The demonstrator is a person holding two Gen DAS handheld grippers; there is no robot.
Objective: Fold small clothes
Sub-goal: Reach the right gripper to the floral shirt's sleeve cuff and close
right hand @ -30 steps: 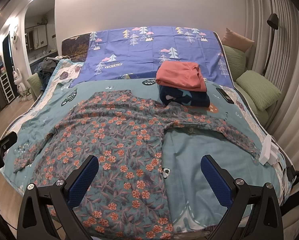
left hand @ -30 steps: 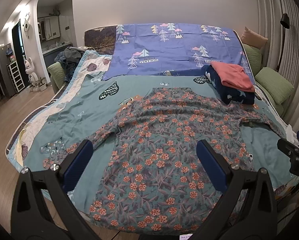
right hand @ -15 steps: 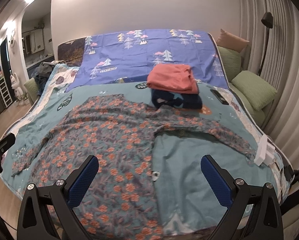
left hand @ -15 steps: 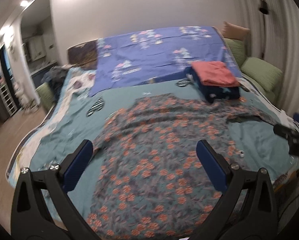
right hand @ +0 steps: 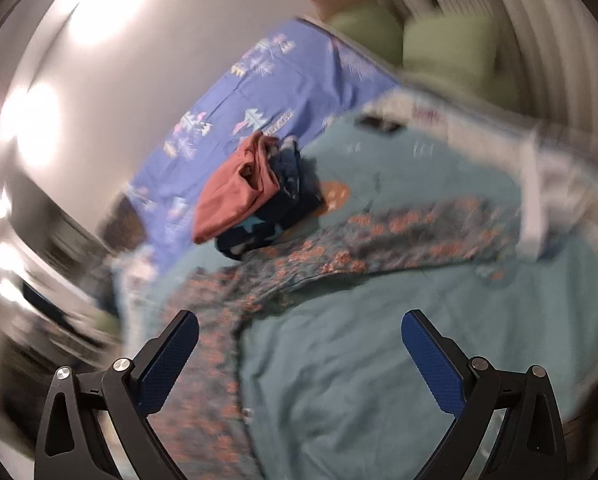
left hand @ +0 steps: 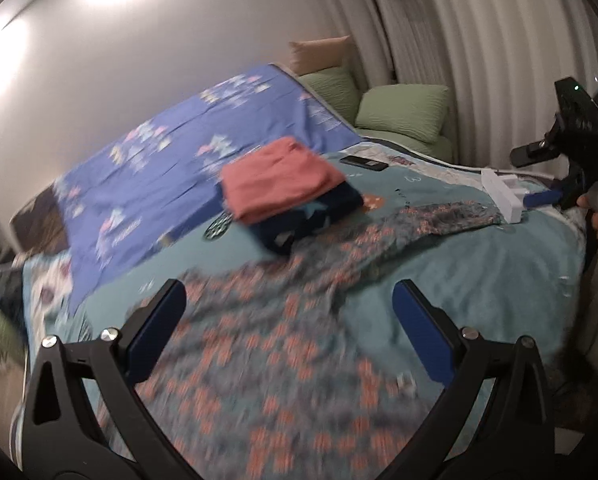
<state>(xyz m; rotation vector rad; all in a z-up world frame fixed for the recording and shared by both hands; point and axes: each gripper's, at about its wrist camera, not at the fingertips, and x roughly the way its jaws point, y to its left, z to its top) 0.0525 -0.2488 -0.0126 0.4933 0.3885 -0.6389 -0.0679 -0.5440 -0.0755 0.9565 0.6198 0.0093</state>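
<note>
Both cameras have swung hard to the right since 0.5 s ago, blurring the views. The floral shirt (left hand: 283, 344) lies spread flat and unfolded on the teal bedspread (right hand: 379, 360), its right sleeve (left hand: 439, 216) reaching toward the white box (left hand: 503, 196). The left gripper (left hand: 289, 332) and right gripper (right hand: 301, 364) both hang with jaws wide apart, holding nothing. The swing suggests the sleeve is the first fold target. 2 folded garments (left hand: 283, 188) are stacked beyond.

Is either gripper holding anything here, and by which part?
Nothing is held: the left gripper and right gripper are both open above the floral garment.
</note>
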